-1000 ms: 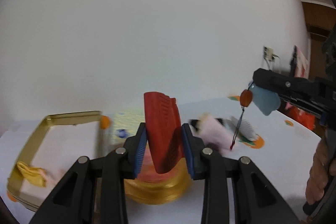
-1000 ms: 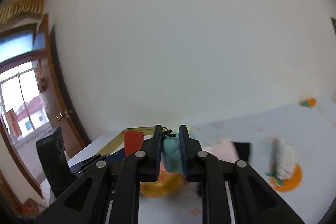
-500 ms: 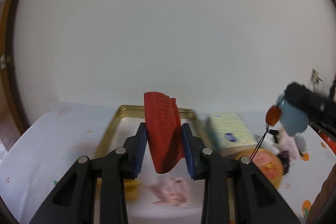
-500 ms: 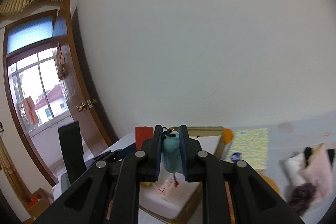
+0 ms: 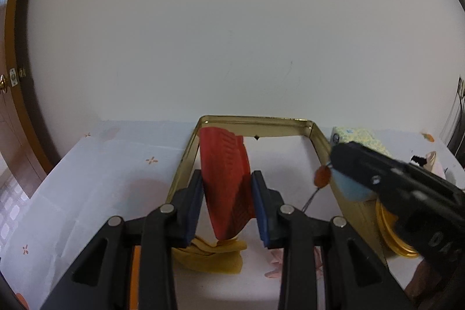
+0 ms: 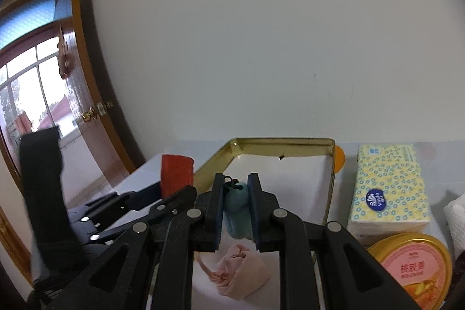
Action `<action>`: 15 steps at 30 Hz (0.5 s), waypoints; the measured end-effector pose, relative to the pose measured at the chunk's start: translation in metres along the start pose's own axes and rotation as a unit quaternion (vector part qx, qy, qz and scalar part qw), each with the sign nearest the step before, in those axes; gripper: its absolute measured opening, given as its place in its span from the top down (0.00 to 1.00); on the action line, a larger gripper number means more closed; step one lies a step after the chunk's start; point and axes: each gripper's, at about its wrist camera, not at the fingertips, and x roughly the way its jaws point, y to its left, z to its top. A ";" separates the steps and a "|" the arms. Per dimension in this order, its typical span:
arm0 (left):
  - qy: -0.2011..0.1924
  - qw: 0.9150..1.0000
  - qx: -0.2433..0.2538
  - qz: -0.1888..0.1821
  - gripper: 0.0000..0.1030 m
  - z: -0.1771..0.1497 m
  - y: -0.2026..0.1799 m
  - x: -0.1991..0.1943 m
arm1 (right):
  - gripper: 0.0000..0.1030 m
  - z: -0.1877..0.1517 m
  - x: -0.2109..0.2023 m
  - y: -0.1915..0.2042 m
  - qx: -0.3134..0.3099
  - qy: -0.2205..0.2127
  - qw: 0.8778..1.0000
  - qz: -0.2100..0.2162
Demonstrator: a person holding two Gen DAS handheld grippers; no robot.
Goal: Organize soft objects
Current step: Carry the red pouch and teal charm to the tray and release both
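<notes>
1. A white-clothed table [image 5: 96,179] stands against a plain wall, carrying a gold-rimmed tray [image 5: 255,120].
2. The left gripper [image 5: 226,208], clamped on a red soft piece [image 5: 225,179], has swung over the tray's near left corner.
3. The right gripper [image 6: 235,217], pinching a blue plush [image 6: 237,211], has arrived at the tray's right edge; both look ready to drop.

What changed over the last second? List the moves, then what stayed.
Both hands swung toward the gold tray, which now sits ahead in both views. The left gripper now holds its red ribbed piece over the tray, and the right gripper has brought the blue pouch to the tray's side. Unchanged: both grips; the yellow cloth and pink pouch lie in the tray.
</notes>
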 end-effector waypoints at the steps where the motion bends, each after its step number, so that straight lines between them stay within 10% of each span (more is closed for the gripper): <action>1: 0.001 1.000 0.003 0.003 0.70 -0.001 -0.001 0.001 | 0.83 0.000 0.005 0.002 -0.001 0.003 1.000 -0.002; 15: 0.029 0.999 0.013 0.041 0.70 -0.008 0.000 0.016 | 0.80 -0.016 0.019 0.011 -0.019 0.023 0.999 -0.012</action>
